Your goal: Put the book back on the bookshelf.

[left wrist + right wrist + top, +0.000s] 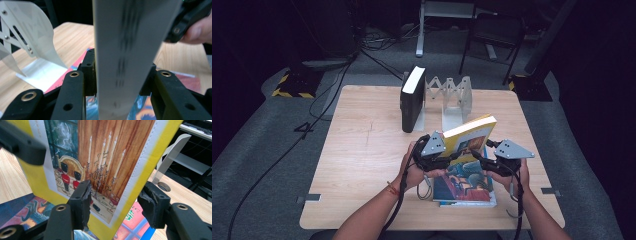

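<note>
The step in hand looks like lifting the yellow book off the stack to shelve it in the bookend rack. It tilts on edge above 1 colourful book lying flat on the table. The left gripper has its jaws closed across the page block; the right gripper has the cover between its jaws, pads seemingly apart from it. Next: a firm 2-sided grip, then carry it beside the 1 black book standing upright. 3 books, 1 rack.

Yellow book, between open right claw
</note>
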Demonstrator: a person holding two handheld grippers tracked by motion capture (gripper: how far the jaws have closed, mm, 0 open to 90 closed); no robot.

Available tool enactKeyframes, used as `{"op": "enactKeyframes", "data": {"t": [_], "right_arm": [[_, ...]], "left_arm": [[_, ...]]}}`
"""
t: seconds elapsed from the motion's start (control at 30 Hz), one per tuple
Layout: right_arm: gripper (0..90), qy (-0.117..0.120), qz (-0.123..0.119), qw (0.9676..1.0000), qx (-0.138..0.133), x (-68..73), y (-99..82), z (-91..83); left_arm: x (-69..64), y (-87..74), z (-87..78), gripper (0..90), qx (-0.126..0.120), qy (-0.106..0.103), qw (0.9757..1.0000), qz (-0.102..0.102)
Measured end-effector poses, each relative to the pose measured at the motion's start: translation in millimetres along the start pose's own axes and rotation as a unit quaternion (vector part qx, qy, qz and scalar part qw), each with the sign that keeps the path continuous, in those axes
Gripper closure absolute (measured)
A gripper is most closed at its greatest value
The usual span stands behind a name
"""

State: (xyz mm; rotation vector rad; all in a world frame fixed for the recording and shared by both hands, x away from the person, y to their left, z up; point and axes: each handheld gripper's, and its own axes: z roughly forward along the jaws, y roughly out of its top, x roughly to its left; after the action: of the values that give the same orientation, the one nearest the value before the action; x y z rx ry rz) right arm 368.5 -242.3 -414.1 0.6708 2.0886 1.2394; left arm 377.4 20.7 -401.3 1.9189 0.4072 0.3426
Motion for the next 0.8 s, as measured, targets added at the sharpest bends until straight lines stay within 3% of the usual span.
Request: {"op": "enactKeyframes", "data": {"t": [0.43, 0.53, 0.8], "right_arm": [[44.9, 0.0, 0.006, 1.0, -0.002, 0.6, 0.5, 0.1], [45.2, 0.003, 0.007, 1.0, 0.001, -0.3, 0.0, -1.7], [43.4, 0.032, 0.008, 0.9992, 0.023, -7.1, -11.3, -12.3]], "left_arm": [[-0.7, 28.9, -5.5, 69.2, -0.032, 0.014, 0.9991, 0.022], [1.3, 30.4, -4.8, 72.2, -0.032, 0.01, 0.9992, 0.021], [5.5, 32.6, -4.5, 74.2, -0.026, 0.037, 0.9989, 0.009]]}}
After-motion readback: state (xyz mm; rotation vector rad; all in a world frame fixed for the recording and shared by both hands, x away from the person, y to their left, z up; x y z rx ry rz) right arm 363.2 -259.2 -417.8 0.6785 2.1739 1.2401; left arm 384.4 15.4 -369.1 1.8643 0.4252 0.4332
